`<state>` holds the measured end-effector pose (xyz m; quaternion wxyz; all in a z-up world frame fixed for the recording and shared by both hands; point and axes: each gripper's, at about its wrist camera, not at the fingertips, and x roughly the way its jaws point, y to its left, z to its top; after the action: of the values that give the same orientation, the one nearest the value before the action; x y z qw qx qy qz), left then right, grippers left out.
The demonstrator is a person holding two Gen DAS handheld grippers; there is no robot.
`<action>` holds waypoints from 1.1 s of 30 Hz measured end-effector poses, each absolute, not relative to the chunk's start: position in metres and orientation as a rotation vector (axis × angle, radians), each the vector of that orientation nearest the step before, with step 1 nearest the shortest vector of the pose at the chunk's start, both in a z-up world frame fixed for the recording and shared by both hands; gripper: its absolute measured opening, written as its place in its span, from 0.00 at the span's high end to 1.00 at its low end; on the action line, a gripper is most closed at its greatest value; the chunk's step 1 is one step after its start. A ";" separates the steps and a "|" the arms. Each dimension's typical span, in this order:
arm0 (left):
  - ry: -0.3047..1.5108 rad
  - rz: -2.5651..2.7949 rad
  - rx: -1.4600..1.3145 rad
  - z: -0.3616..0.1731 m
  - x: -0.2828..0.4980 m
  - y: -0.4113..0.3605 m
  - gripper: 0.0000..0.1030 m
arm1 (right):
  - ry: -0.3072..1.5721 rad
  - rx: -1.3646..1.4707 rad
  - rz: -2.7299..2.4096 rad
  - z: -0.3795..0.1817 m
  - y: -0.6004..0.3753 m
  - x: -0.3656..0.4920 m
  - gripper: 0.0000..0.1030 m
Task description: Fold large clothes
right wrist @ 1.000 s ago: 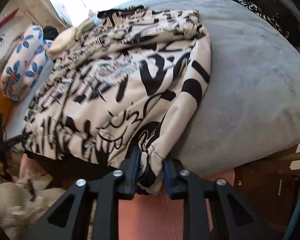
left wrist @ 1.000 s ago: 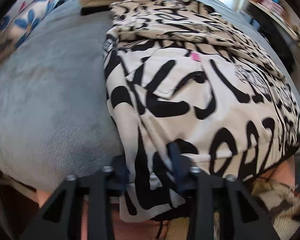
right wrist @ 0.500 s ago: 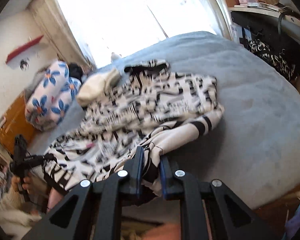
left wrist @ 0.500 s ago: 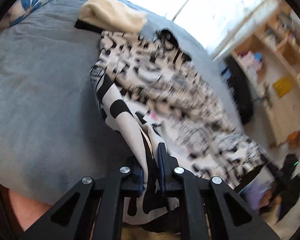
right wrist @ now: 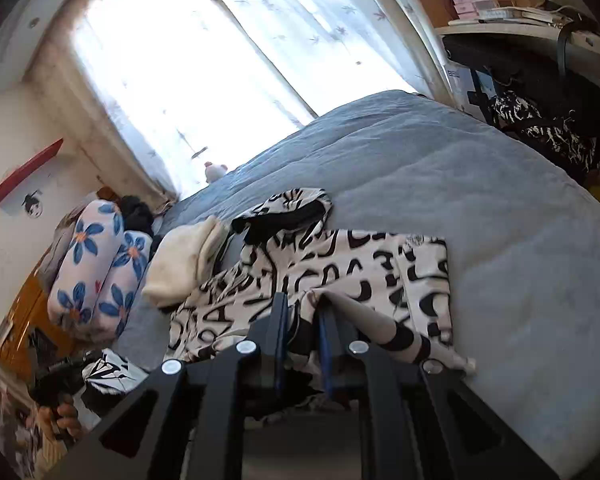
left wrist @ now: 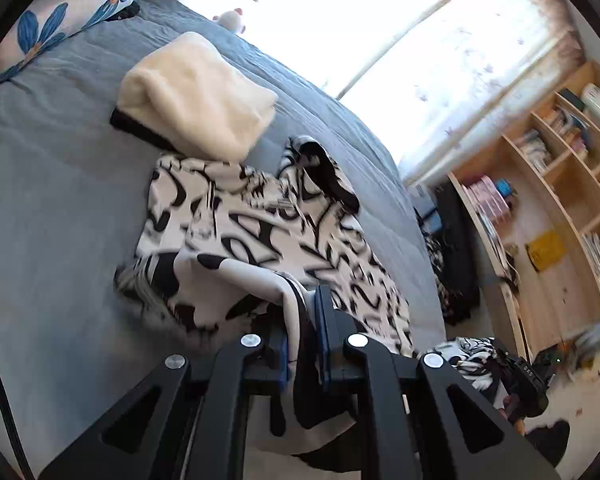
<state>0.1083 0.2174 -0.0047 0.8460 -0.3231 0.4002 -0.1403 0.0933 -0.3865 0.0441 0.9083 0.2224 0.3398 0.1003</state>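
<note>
A black-and-white patterned hooded garment (left wrist: 260,224) lies on the grey-blue bed (left wrist: 40,200), its hood at the far end. My left gripper (left wrist: 304,304) is shut on the garment's lower edge and holds it lifted above the body of the garment. In the right wrist view the same garment (right wrist: 360,264) spreads out ahead, and my right gripper (right wrist: 302,312) is shut on the other lower corner, with a striped cuff (right wrist: 404,340) hanging beside it. Each view shows the other gripper at its bottom edge, in a hand (right wrist: 60,412), with cloth trailing from it.
A folded cream blanket (left wrist: 196,96) lies just beyond the hood. Floral pillows (right wrist: 96,268) sit at the bed's head. A wooden bookshelf (left wrist: 560,200) and dark clothes (right wrist: 540,132) stand off the bed's right side. A bright window fills the far wall.
The left jaws closed on the lower edge. Both grippers rose from the bed's near edge and carried the lower edge up and forward over the garment.
</note>
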 end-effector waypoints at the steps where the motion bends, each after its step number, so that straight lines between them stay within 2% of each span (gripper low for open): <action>1: 0.843 -0.284 -0.683 -0.007 0.120 0.217 0.90 | 0.707 0.456 0.197 0.042 -0.387 0.107 0.87; 3: 0.850 -0.258 -0.686 -0.016 0.153 0.215 0.88 | 0.720 0.442 0.161 0.036 -0.385 0.142 0.87; 5: 0.882 -0.217 -0.691 -0.032 0.189 0.213 0.80 | 0.756 0.425 0.120 0.022 -0.382 0.179 0.84; 6: 0.895 -0.213 -0.691 -0.040 0.203 0.212 0.69 | 0.779 0.401 0.097 0.013 -0.381 0.195 0.81; 8: 0.926 -0.182 -0.697 -0.059 0.232 0.212 0.41 | 0.835 0.372 0.078 -0.008 -0.378 0.223 0.73; 9: 0.939 -0.161 -0.702 -0.067 0.244 0.214 0.21 | 0.852 0.363 0.072 -0.017 -0.376 0.233 0.70; 10: 0.946 -0.142 -0.721 -0.075 0.253 0.217 0.16 | 0.863 0.360 0.064 -0.026 -0.376 0.241 0.63; 12: 0.976 -0.122 -0.742 -0.093 0.269 0.223 0.16 | 0.881 0.360 0.060 -0.039 -0.378 0.251 0.58; 23: 1.103 -0.082 -0.417 -0.155 0.309 0.220 0.17 | 1.110 0.376 0.024 -0.131 -0.421 0.278 0.58; 24: 1.105 -0.081 -0.391 -0.156 0.311 0.219 0.18 | 1.123 0.380 0.036 -0.135 -0.420 0.280 0.58; 28: 1.103 -0.115 -0.267 -0.160 0.324 0.207 0.36 | 1.153 0.347 0.063 -0.149 -0.410 0.295 0.58; 33: 1.104 -0.136 -0.164 -0.163 0.335 0.195 0.36 | 1.144 0.285 0.064 -0.158 -0.400 0.308 0.56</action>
<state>0.3346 0.1950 -0.1628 0.8461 -0.0779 0.5233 -0.0645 0.3076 -0.3999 -0.1580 0.8307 0.1344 0.5394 0.0304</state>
